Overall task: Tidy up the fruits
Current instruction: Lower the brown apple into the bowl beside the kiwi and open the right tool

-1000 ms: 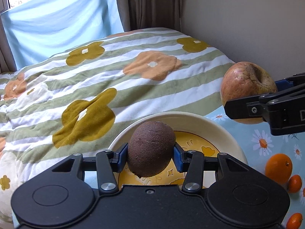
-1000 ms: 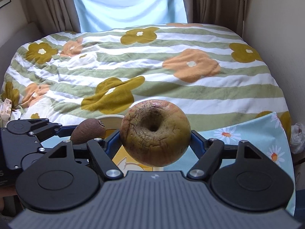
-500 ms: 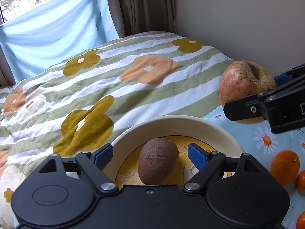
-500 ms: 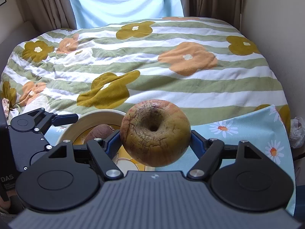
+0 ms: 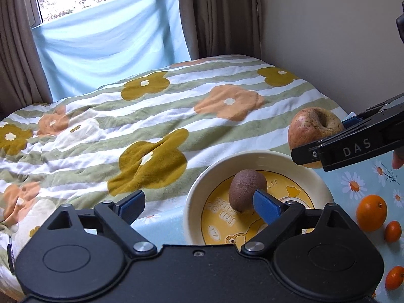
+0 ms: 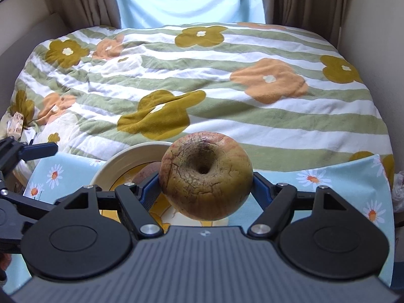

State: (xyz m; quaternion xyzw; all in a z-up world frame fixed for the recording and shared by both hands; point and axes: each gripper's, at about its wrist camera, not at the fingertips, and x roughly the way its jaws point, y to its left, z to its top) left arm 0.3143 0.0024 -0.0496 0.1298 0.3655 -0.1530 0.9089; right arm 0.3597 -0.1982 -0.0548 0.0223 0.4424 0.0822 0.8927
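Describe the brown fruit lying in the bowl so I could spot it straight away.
At the foot of the flowered bedspread a cream bowl with a yellow picture inside stands on a daisy cloth. The kiwi lies alone in it: dull brown, egg-shaped, fuzzy, unlike the glossy oranges beside the bowl.

A brown kiwi is lying in the cream bowl. A wrinkled, russeted apple is hanging above the bowl's edge. Oranges are sitting on the daisy cloth.
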